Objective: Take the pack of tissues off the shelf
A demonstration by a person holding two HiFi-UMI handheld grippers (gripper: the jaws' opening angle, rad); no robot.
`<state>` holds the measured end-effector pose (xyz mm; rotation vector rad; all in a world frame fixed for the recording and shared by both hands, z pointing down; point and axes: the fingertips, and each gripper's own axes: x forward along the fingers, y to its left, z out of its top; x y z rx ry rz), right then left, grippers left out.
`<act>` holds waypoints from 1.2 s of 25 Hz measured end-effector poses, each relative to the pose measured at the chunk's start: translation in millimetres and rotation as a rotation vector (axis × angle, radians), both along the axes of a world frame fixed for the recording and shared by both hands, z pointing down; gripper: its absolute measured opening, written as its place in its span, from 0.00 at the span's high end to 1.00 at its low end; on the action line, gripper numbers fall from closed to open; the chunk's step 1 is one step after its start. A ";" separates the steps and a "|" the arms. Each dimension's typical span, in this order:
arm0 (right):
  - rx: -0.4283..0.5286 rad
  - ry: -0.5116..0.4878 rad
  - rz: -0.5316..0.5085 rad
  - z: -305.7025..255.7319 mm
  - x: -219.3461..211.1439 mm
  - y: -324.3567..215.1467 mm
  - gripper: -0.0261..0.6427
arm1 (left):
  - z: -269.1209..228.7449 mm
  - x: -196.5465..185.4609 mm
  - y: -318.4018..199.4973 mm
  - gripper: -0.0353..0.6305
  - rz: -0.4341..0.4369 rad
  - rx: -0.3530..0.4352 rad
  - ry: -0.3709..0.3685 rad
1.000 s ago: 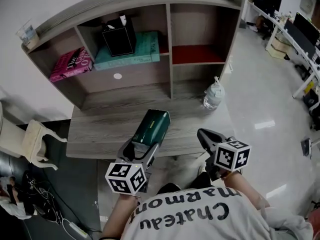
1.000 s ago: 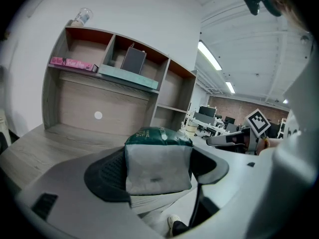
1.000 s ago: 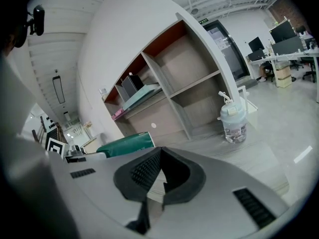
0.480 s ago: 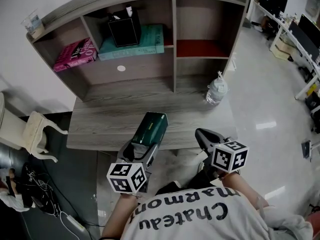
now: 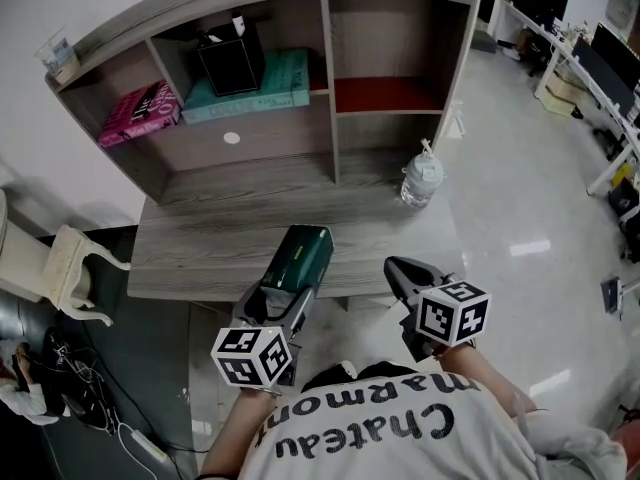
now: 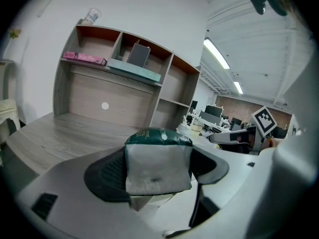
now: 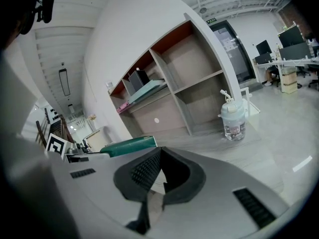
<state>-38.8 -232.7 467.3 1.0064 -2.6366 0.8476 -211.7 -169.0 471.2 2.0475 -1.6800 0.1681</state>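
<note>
Jaws of the left gripper (image 5: 287, 290) squeezed the tissue pack (image 5: 306, 252) low over the desk (image 5: 190, 258) edge. The right gripper (image 5: 396, 270) pointed forward, pinched shut and empty.

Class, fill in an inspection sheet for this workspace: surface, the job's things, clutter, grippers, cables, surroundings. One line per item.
Surface: grey wood-grain desk, mostly bare.
Job's things: green pack of tissues is off the shelf, held over the desk's front edge.
Clutter: pink book, teal box with a black holder on it, all in the shelf; water bottle on the desk at the right.
Grippers: left gripper clamped on the pack; right gripper closed, empty.
Cables: loose tangle on the floor at the left.
Surroundings: pale chair at the left; office desks with monitors at the right.
</note>
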 end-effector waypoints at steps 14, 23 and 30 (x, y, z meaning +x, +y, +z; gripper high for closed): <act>-0.009 0.012 -0.035 -7.9 55.7 -20.5 0.95 | -7.8 56.4 -18.2 0.38 -0.017 -0.021 0.026; 0.003 0.000 -0.028 -15.6 82.2 -31.5 0.95 | -16.3 82.8 -32.1 0.38 -0.002 -0.002 0.017; 0.013 -0.007 -0.014 -20.1 95.0 -35.1 0.95 | -21.6 96.7 -37.2 0.38 0.020 0.011 0.017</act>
